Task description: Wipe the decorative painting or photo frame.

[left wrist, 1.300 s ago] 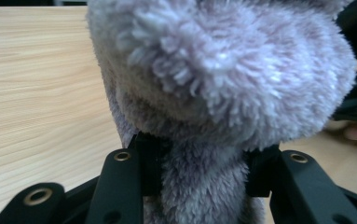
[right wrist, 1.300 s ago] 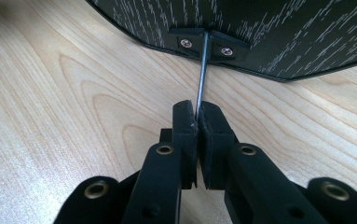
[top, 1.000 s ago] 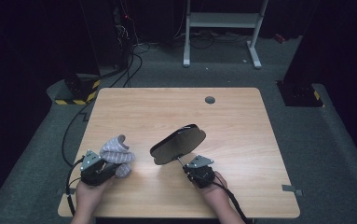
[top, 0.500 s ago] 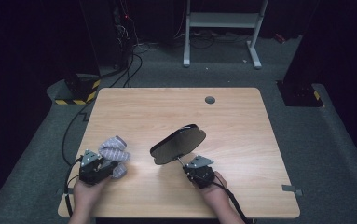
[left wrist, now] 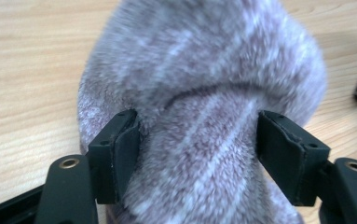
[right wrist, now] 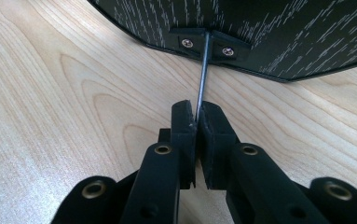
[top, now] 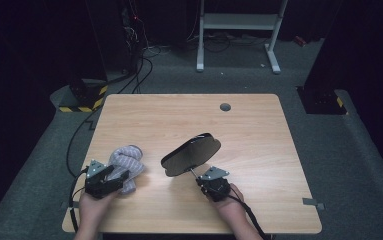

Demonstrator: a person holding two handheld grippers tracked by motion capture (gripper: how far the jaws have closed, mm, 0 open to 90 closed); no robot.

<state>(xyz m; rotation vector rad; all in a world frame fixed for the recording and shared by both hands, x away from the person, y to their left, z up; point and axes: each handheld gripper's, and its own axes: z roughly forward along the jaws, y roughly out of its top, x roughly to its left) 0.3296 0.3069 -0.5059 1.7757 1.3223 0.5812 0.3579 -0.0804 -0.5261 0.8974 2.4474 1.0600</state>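
Note:
A fuzzy grey-lilac striped sock (top: pixel 127 161) lies bunched on the wooden table (top: pixel 259 130) at the front left. My left gripper (top: pixel 123 181) straddles the sock (left wrist: pixel 199 88). Its jaws have just been opening and stand wide, the pads (left wrist: pixel 122 140) only brushing the fluff. My left gripper (left wrist: pixel 197 149) is open with the sock between its jaws. At the front middle my right gripper (top: pixel 199 176) is shut on a thin metal rod (right wrist: pixel 203 70). The rod carries a black foot-shaped board (top: pixel 191 154), which is held tilted above the table. In the right gripper view my right gripper (right wrist: pixel 197 116) pinches the rod just under the board (right wrist: pixel 260 32).
A round cable hole (top: pixel 225 106) sits near the table's far edge. Cables (top: pixel 79 145) run over the dark floor to the left. A white metal stand (top: pixel 239 35) is behind the table. Bare wood lies at the back and right of the table.
My left gripper's jaws have spread apart around the sock, which has settled a little lower on the table. The right hand and the black board have not moved.

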